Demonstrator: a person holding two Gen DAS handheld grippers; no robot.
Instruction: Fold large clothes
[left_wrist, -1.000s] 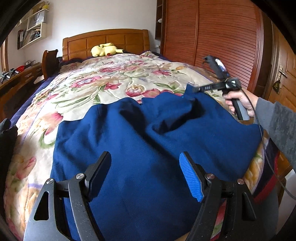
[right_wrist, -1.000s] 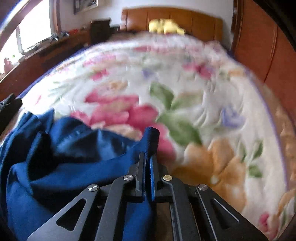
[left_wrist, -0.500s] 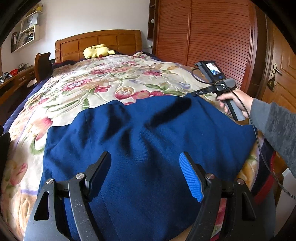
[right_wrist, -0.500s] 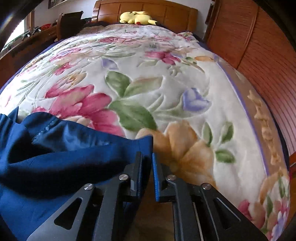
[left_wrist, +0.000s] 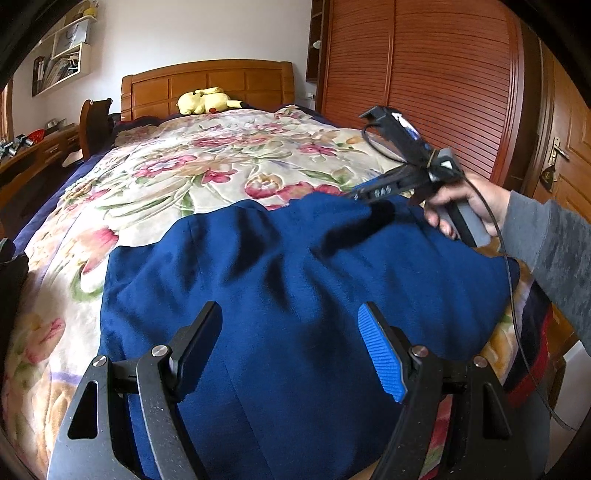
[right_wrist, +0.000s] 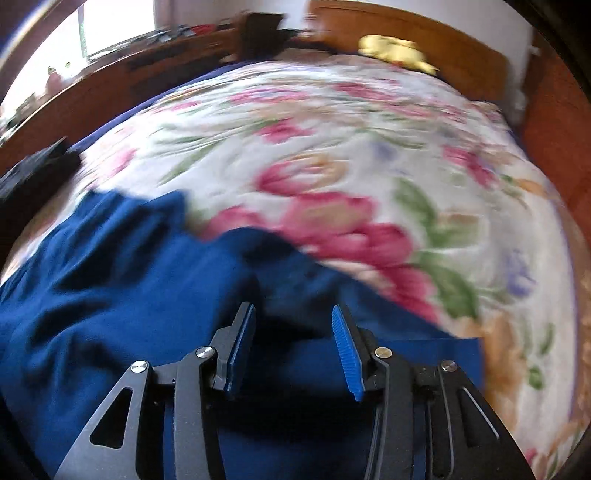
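Both grippers, left and right, hovered with jaws apart, the right's just opening, empty. Navy garment lay across the floral bedspread, long axis crosswise.

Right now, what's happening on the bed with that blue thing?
A person is folding a large navy garment spread on the floral bedspread. The right hand-held gripper has just been opening its jaws over the garment's far edge; the cloth lies below, not pinched. The left hand-held gripper hovers open above the near part, holding nothing.
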